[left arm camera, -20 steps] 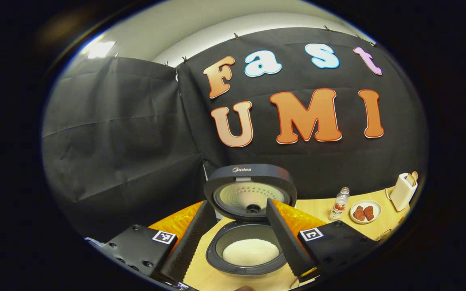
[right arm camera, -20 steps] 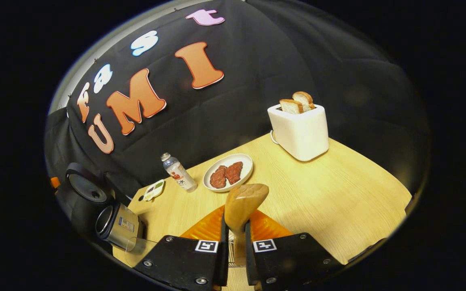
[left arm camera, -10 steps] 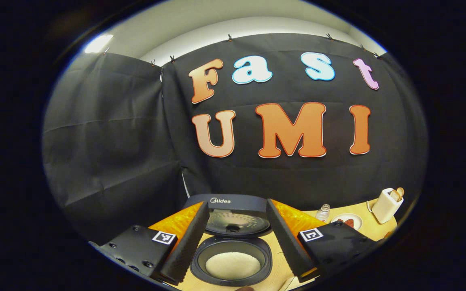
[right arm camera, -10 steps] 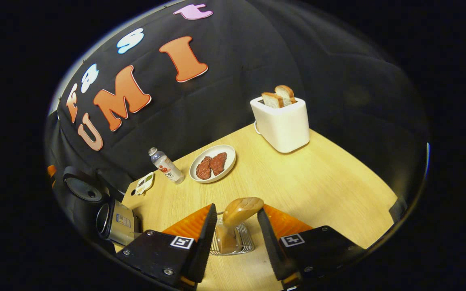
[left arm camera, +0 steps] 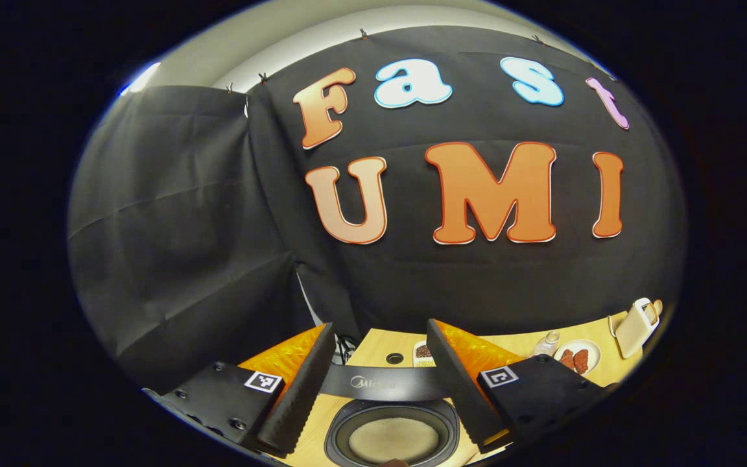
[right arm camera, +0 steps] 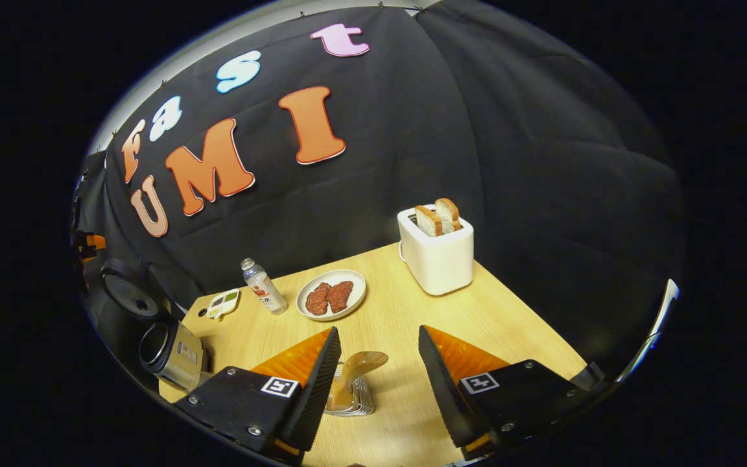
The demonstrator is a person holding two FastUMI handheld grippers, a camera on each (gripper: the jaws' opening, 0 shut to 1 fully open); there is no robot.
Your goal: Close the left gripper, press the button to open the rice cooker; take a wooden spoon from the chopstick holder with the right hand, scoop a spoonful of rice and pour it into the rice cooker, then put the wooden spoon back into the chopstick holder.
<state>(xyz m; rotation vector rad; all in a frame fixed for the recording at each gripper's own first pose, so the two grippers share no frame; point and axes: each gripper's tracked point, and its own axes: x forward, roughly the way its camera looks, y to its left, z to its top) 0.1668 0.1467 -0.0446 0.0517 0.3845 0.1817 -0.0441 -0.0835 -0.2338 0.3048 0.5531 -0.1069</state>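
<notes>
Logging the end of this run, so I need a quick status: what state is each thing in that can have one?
rice cooker: lid up, rice inside
wooden spoon: standing in the chopstick holder, released
left gripper: open, over the cooker
right gripper: open, fingers either side of the spoon, apart from it
toaster: two slices sticking up
plate: holds two pieces of meat
bottle: upright, capped

Both the left tool [left arm camera: 377, 379] and the right tool [right arm camera: 377, 383] hang with fingers spread, gripping nothing.

Spoon [right arm camera: 355, 371] in holder [right arm camera: 349, 403]; plate [right arm camera: 331, 296] between bottle [right arm camera: 260, 286], toaster [right arm camera: 437, 256].
</notes>
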